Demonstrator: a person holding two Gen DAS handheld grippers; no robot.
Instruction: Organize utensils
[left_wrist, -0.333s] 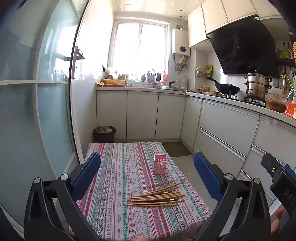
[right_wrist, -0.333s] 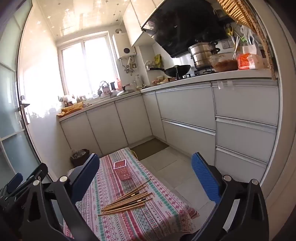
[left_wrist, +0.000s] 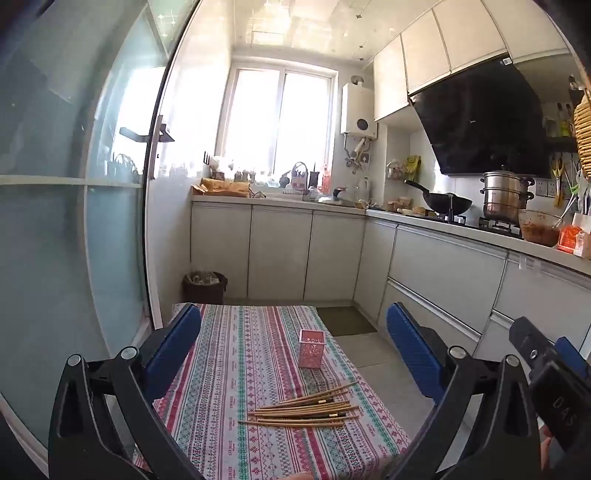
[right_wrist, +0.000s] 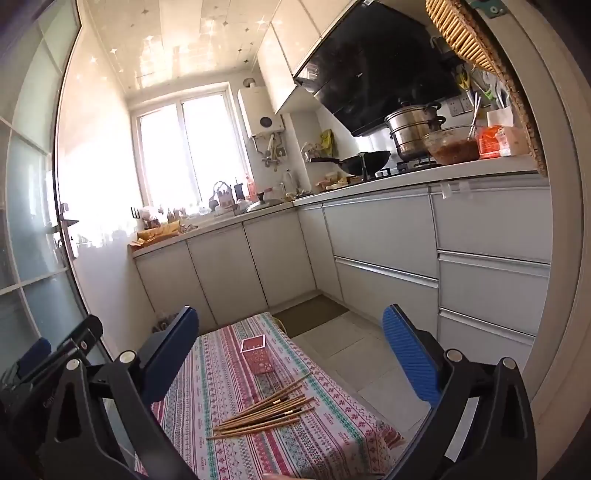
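Several wooden chopsticks lie in a loose pile on a small table with a striped patterned cloth. Behind the pile stands a pink perforated square holder, upright and seemingly empty. My left gripper hangs open well above the table, nothing between its blue pads. My right gripper is likewise open and held high over the table, with nothing in it. Part of the right gripper shows at the left wrist view's right edge, and part of the left gripper at the right wrist view's left edge.
A frosted glass door stands close on the left of the table. White kitchen cabinets run along the right and back, with a wok, a steamer pot and a bowl on the counter. A dark bin sits beyond the table.
Both views have shifted only slightly; the table and chopsticks sit a little lower in the right wrist view. Nothing was touched and both grippers stay open.
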